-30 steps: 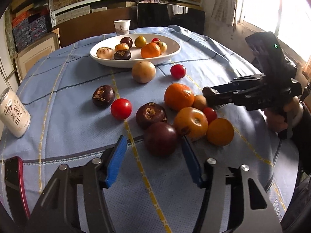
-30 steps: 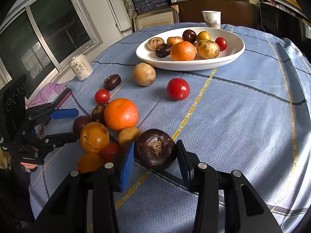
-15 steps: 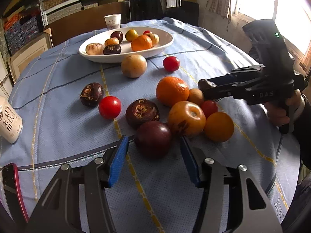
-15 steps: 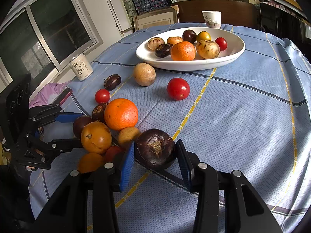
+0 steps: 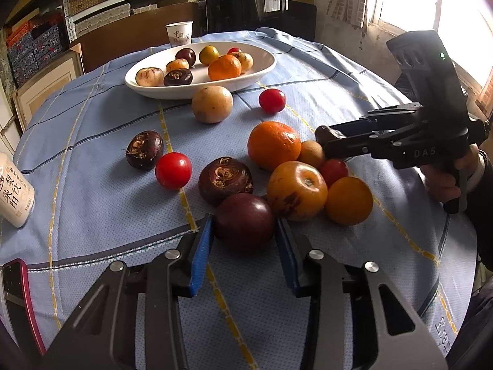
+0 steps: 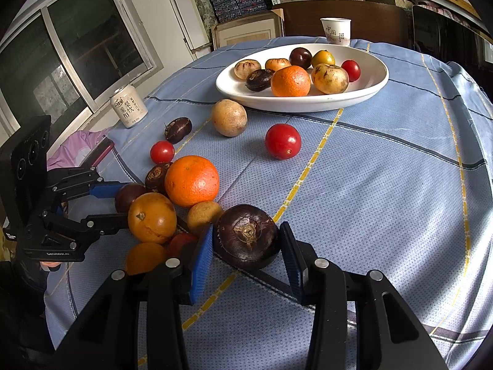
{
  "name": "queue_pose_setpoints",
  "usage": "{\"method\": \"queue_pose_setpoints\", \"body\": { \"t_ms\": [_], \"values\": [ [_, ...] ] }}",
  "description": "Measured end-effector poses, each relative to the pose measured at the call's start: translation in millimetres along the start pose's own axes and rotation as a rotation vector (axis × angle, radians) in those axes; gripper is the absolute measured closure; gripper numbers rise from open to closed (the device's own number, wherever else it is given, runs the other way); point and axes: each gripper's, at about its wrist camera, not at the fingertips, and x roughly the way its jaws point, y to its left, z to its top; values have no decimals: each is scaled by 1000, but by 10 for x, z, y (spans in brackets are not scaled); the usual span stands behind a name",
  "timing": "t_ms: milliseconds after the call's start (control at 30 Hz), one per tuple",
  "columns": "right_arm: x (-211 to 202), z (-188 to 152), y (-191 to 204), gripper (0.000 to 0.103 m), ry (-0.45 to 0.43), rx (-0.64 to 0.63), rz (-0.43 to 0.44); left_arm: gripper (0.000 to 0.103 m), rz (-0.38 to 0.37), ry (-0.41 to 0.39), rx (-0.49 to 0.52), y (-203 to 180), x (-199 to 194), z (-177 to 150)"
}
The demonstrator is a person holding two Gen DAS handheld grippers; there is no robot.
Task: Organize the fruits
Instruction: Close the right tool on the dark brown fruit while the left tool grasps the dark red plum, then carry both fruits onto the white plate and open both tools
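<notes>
A dark purple round fruit (image 5: 245,228) lies on the blue tablecloth. My left gripper (image 5: 244,217) is closing on it, and both blue pads touch its sides. The right wrist view shows this same left gripper (image 6: 123,203) at the left of the fruit cluster. My right gripper (image 6: 246,226) is shut on a dark brown, flattened fruit (image 6: 246,242) with a stem scar, at the cluster's near edge. A white oval bowl (image 5: 265,67) at the far side holds several fruits. Loose around the grippers lie an orange (image 5: 273,145), a yellow-orange fruit (image 5: 295,189) and another brown fruit (image 5: 225,180).
Farther out sit a tan round fruit (image 5: 212,104), two red tomatoes (image 5: 173,170) (image 5: 272,100) and a small dark fruit (image 5: 144,149). A white drink can (image 5: 14,194) and a red phone (image 5: 18,293) lie at the left edge. A paper cup (image 5: 179,34) stands behind the bowl.
The left jaws have narrowed from well apart to touching the dark purple fruit, and the left gripper has edged closer to it. The right gripper and its brown fruit have not moved.
</notes>
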Motion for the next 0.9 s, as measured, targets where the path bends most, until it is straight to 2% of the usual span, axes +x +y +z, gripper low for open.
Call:
{"method": "queue_pose_setpoints", "body": {
  "t_ms": [433,600,800,900],
  "values": [
    [-13,2,12,60,2,-17,-16,64,-34,-47,-35,32,-131,-13],
    [-117,51,4,60,-44,0,-9,64,-55,-79,-77,47,-206,47],
    [-286,391,-16,60,-147,17,-26,64,-30,-140,-60,76,-300,555],
    [-305,645,-130,60,-215,47,-69,64,22,-155,-79,194,-208,942]
  ]
}}
